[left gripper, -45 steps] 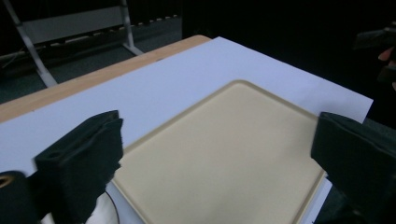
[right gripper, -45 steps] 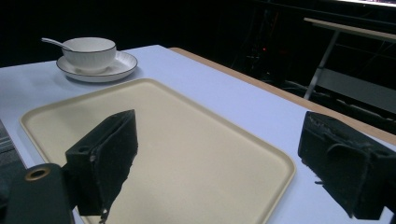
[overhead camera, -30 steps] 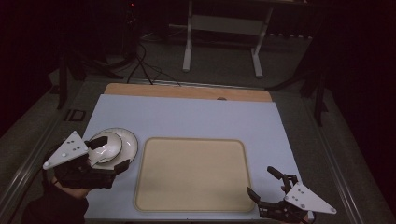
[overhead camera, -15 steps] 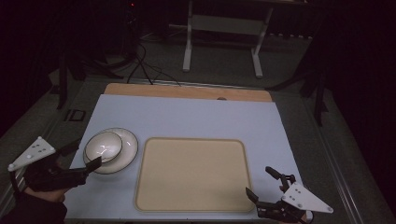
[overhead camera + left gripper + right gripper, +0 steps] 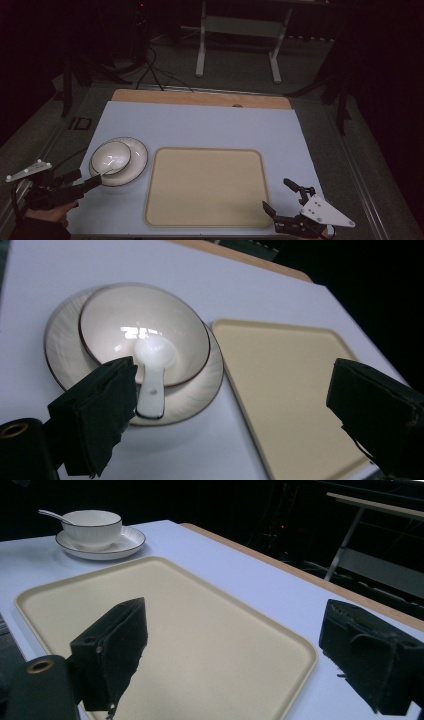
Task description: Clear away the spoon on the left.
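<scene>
Your left gripper [image 5: 82, 183] sits at the near left edge of the pale blue table top [image 5: 210, 125] with its jaws spread wide and nothing between them, just short of the round white ribbed saucer [image 5: 136, 160]. On that saucer stands the white glazed bowl with a dark rim [image 5: 115, 322], and the white ceramic spoon [image 5: 152, 375] lies in it, scoop inside, handle sloping over the near rim toward you. If the set is meant for the flat beige rectangular tray [image 5: 205, 185] just beside it, take the saucer by its near rim, one jaw under the lip and one on top, clear of the spoon handle. Close firmly, lift level and slowly; glazed ware is likely slippery, and a tilt could slide the bowl or tip the spoon out. Your right gripper [image 5: 282, 200] hovers at the tray's near right corner, also gaping and empty; use it to steady the tray if needed.
</scene>
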A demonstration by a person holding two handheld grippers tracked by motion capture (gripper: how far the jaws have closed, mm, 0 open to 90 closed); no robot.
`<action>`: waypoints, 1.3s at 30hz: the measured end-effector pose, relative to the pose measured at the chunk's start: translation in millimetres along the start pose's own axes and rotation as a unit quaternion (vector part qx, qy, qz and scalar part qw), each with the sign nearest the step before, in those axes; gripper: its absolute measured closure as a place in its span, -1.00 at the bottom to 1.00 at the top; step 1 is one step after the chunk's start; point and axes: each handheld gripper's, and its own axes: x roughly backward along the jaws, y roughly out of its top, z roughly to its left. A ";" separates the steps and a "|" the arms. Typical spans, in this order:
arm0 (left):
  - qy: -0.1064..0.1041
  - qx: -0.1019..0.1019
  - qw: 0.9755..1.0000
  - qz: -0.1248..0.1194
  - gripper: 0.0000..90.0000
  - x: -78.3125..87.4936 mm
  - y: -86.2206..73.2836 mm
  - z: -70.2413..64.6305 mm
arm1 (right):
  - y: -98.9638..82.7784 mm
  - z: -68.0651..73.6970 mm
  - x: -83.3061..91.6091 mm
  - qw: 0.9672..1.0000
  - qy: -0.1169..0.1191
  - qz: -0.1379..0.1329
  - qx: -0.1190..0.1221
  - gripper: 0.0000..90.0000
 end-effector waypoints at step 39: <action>-0.020 0.167 0.983 0.069 0.38 -35.9 -10.8 56.0 | -0.7 1.1 -1.3 1.000 -0.002 0.006 0.009 -0.73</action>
